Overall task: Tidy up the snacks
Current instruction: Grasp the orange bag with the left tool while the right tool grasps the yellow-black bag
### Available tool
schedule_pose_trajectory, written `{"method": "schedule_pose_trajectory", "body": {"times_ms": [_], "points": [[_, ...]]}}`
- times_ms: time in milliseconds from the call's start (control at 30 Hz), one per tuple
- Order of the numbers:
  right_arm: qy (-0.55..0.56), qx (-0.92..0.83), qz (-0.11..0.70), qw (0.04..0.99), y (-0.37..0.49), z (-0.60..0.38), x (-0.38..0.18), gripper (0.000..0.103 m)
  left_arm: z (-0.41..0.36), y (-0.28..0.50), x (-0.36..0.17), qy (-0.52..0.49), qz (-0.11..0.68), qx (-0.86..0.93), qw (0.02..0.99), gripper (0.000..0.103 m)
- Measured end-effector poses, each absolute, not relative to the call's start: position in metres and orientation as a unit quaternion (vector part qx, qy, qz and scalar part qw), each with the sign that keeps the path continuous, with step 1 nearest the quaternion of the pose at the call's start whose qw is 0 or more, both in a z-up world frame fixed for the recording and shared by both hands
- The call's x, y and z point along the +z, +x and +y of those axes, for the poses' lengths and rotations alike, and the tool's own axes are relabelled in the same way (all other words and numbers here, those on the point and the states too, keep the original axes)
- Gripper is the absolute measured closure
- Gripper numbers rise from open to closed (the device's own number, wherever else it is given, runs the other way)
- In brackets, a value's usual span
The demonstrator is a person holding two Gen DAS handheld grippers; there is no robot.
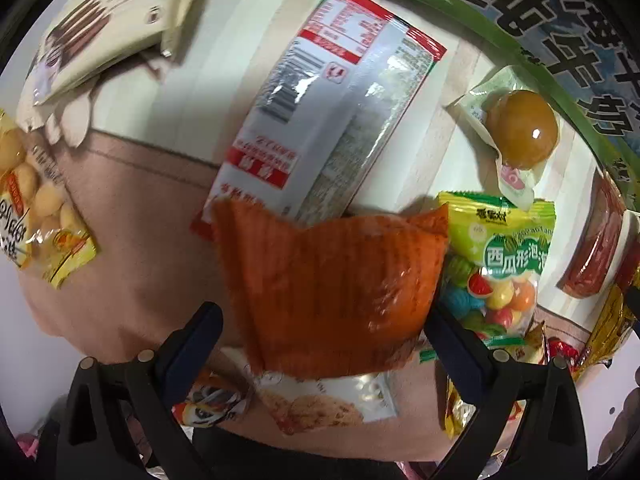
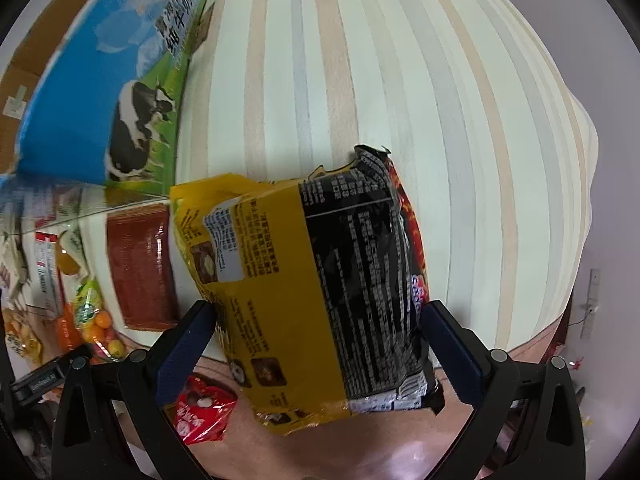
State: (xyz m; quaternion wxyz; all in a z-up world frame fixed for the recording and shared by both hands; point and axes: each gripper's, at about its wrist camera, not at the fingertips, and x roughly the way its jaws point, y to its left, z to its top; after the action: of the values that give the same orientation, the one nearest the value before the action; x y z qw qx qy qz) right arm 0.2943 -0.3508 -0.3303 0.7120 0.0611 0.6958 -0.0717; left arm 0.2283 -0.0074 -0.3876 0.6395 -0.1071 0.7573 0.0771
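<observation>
Left wrist view: your left claw [image 1: 324, 340] has its jaws set wide, with an orange pack [image 1: 332, 292] between them; the right pad looks to touch the pack's edge, the left pad stands apart, so you have no grip on it yet.
Around the orange pack: a red-and-white bag [image 1: 320, 108] lies just beyond it, a green candy bag [image 1: 500, 264] sits beside it on the right, a cookie packet [image 1: 324, 404] pokes out beneath.
Further out: a jelly cup [image 1: 520, 128], a red tub [image 1: 596, 256], a yellow puff bag [image 1: 36, 204] and a cream wafer pack [image 1: 108, 20] lie scattered on the striped cloth [image 1: 224, 64] over the table.
Right wrist view: your right claw [image 2: 316, 344] is clamped on a yellow-and-black noodle pack [image 2: 320, 288], both pads pressing its sides, the pack lifted clear of the cloth.
Near the right claw: a red candy bag [image 2: 200, 408] lies below.
Box: a milk carton box [image 2: 112, 80] stands at the far left; whether anything is inside it, you cannot tell.
Progress: early, by my reading; most snacks lie loose and unsorted, one is in hand, one is lined up.
</observation>
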Motion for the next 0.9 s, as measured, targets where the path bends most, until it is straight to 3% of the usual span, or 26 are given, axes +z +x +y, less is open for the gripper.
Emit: {"method": "schedule_pose_trajectory", "body": {"times_ms": [100,167,500,633,767,900], "points": [[0.057,-0.07,0.701,0.707,0.298,-0.35,-0.339,0.0,-0.011,0.24,-0.406,-0.099,0.751,0.081,0.648,0.003],[0.06,-0.067,0.704,0.704,0.301,-0.351,-0.344,0.0,-0.014,0.249,-0.41,-0.099,0.748,0.083,0.651,0.013],[0.012,-0.068,0.718,0.693,0.298,-0.333,-0.367,0.0,-0.014,0.257,-0.418,-0.071,0.724,0.079,0.682,0.039],[-0.028,-0.082,0.704,0.705,0.289,-0.315,-0.376,0.004,-0.014,0.242,-0.395,-0.052,0.716,0.078,0.692,0.044],[-0.003,-0.086,0.692,0.717,0.275,-0.311,-0.372,0.015,-0.023,0.232,-0.376,-0.046,0.708,0.08,0.7,0.046],[0.042,-0.081,0.688,0.72,0.266,-0.318,-0.369,0.016,-0.017,0.221,-0.36,-0.043,0.698,0.082,0.71,0.046]]}}
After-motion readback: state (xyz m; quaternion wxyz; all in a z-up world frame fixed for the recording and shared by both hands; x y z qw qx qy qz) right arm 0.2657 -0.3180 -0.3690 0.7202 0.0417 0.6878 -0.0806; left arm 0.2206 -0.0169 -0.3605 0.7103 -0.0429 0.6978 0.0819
